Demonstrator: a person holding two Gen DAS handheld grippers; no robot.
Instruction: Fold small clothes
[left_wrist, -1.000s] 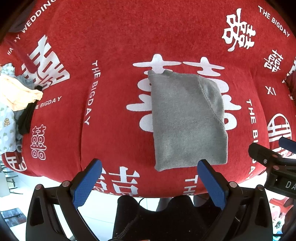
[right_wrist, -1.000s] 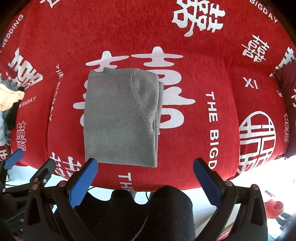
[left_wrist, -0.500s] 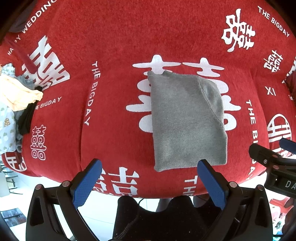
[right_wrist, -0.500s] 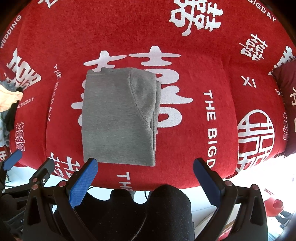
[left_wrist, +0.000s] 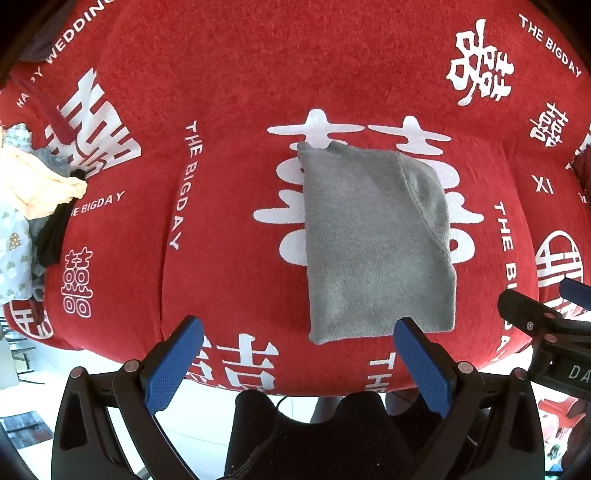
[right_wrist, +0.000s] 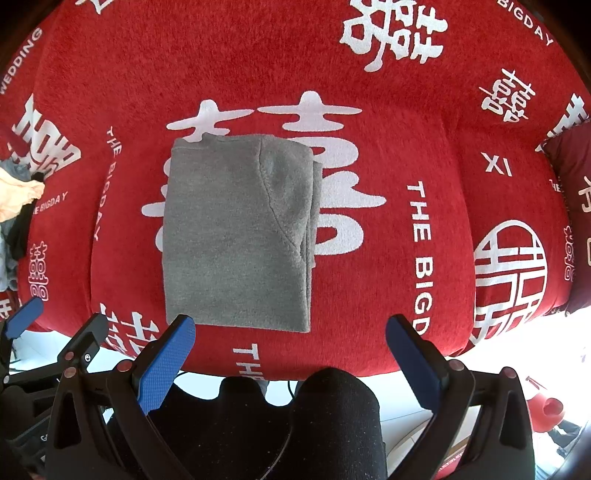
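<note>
Already folded to a narrow rectangle, grey garment (left_wrist: 373, 240) flat mid red cushion (left_wrist: 229, 81); left tongs (left_wrist: 295, 362) and right tongs (right_wrist: 291, 354) spread wide, empty, near its front hem; probably next: pinch hem corners, fold away.

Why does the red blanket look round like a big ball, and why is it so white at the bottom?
Left wrist view: the fisheye lens bends the flat red cover into a bulge. Right wrist view: same bending, while daylight washes the floor out white; the grey garment stays sharp.

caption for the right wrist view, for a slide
Folded grey garment on red cover, open right gripper hovering near.
</note>
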